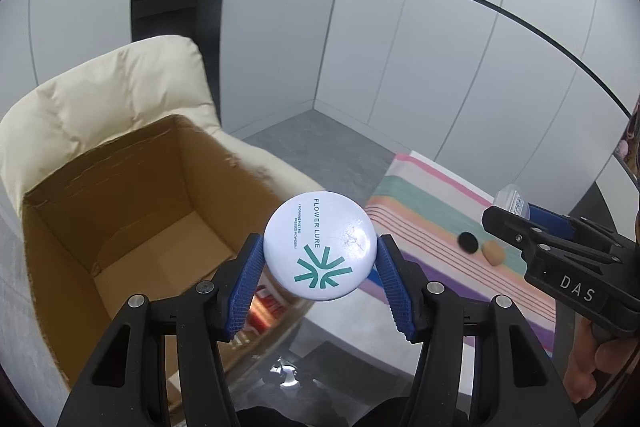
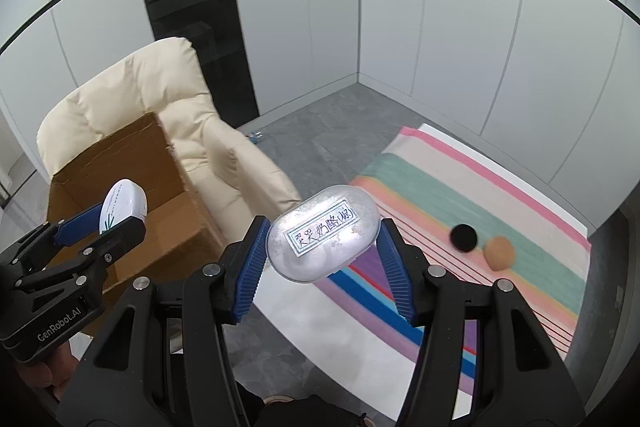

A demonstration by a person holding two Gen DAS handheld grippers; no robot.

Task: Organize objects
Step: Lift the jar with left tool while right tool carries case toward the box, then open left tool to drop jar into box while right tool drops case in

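A cardboard box sits open on a cream armchair at the left, its floor bare in the part that shows. Just right of it, the left gripper holds a round white powder compact by its rim between blue ribbed pads, jaws part-closed around it, poised near the box's right wall and not yet over the opening. Further right, the right gripper clamps an oval clear plastic case with a handwritten label, pads pressed to its two ends. On the striped mat at the far right, a black disc and a tan ball lie side by side near the mat's right edge, awaiting collection. Judging by the task, both carried items are bound for the box; a clean drop would bring each one well inside the rim, keep the compact level so it does not slip from its narrow edge hold, lower before letting go, and send the grippers in one at a time to avoid a clash.
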